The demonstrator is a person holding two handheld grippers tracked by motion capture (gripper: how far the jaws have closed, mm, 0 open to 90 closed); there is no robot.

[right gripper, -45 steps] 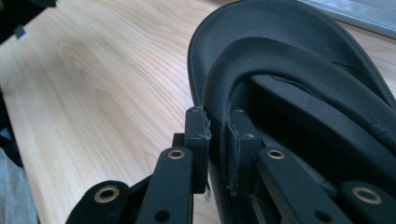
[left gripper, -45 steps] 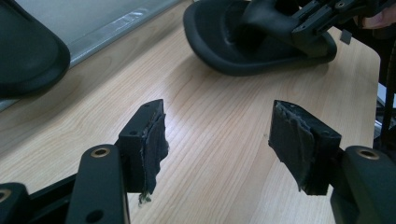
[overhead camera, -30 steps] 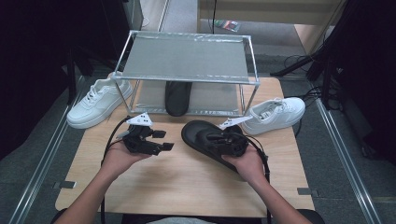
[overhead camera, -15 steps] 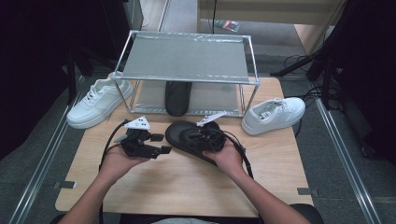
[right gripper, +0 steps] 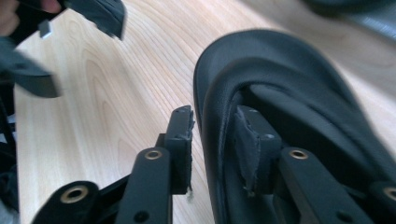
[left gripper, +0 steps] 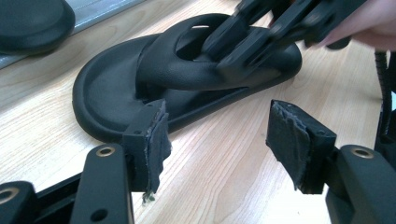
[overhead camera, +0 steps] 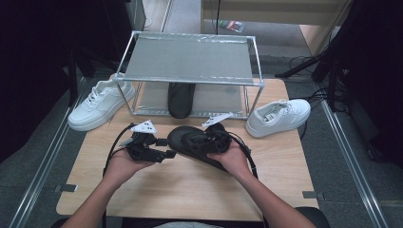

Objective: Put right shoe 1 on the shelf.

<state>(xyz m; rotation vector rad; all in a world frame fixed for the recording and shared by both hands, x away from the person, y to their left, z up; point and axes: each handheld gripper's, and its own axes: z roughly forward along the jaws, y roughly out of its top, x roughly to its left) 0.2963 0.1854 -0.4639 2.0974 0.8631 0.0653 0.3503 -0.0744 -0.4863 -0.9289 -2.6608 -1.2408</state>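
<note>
Clamping the black sandal (right gripper: 299,116)'s rim, right gripper (right gripper: 212,140) nears left gripper (overhead camera: 164,148).

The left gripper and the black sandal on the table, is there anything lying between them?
No. In the left gripper view, bare wooden table separates the open left gripper from the black sandal, whose rim the right gripper clamps.

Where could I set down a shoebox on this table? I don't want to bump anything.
The bare tabletop at the near right, below the white sneaker, is freest. The near-left corner beside the left forearm is also open. The middle is crowded: both grippers and the black sandal sit before the rack.
</note>
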